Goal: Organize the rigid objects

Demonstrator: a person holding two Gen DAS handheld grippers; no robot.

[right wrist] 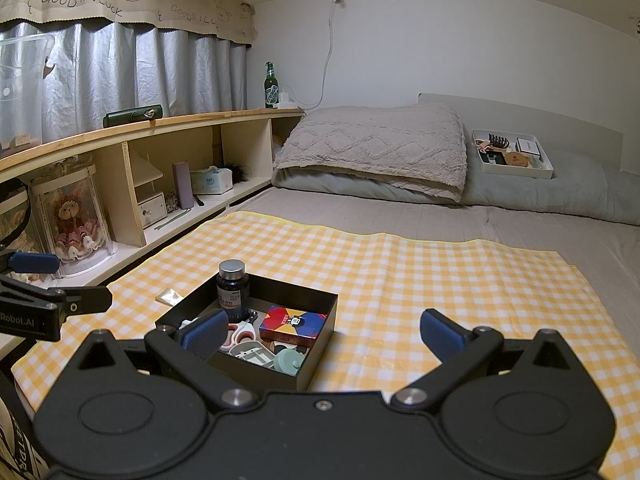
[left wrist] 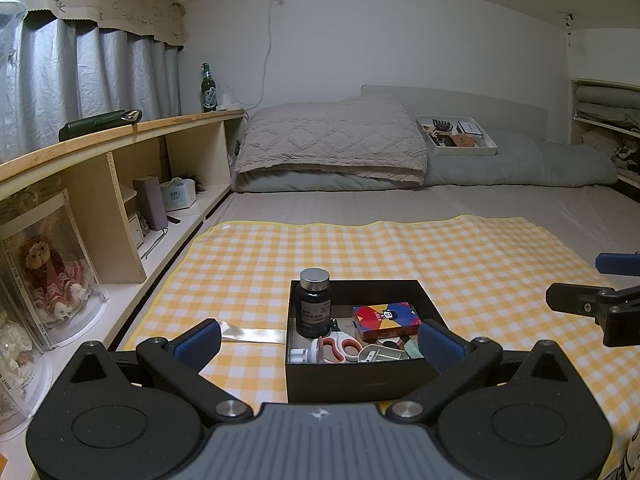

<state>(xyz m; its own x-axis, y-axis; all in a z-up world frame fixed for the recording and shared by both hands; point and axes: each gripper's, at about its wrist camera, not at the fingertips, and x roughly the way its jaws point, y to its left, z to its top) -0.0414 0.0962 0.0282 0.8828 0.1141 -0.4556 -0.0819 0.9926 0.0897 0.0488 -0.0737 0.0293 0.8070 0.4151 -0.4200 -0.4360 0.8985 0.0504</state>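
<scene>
A black open box (left wrist: 360, 378) (right wrist: 316, 356) sits on the yellow checked cloth (left wrist: 440, 256) (right wrist: 400, 272). In it stand a dark pill bottle with a silver cap (left wrist: 314, 304) (right wrist: 233, 290), a colourful card box (left wrist: 386, 318) (right wrist: 294, 322), red-handled scissors (left wrist: 340, 346) (right wrist: 240, 334) and small grey-green items (left wrist: 384, 354) (right wrist: 288, 360). My left gripper (left wrist: 318, 346) is open and empty, just in front of the box. My right gripper (right wrist: 324, 338) is open and empty, to the right of the box; it also shows at the right edge of the left wrist view (left wrist: 592, 280).
A flat gold foil strip (left wrist: 248, 334) (right wrist: 170, 295) lies on the cloth left of the box. A wooden shelf (left wrist: 120, 184) (right wrist: 160, 168) runs along the left with a doll case, tissue box and green bottle. Pillows and a white tray (left wrist: 456, 136) (right wrist: 512, 154) lie at the back.
</scene>
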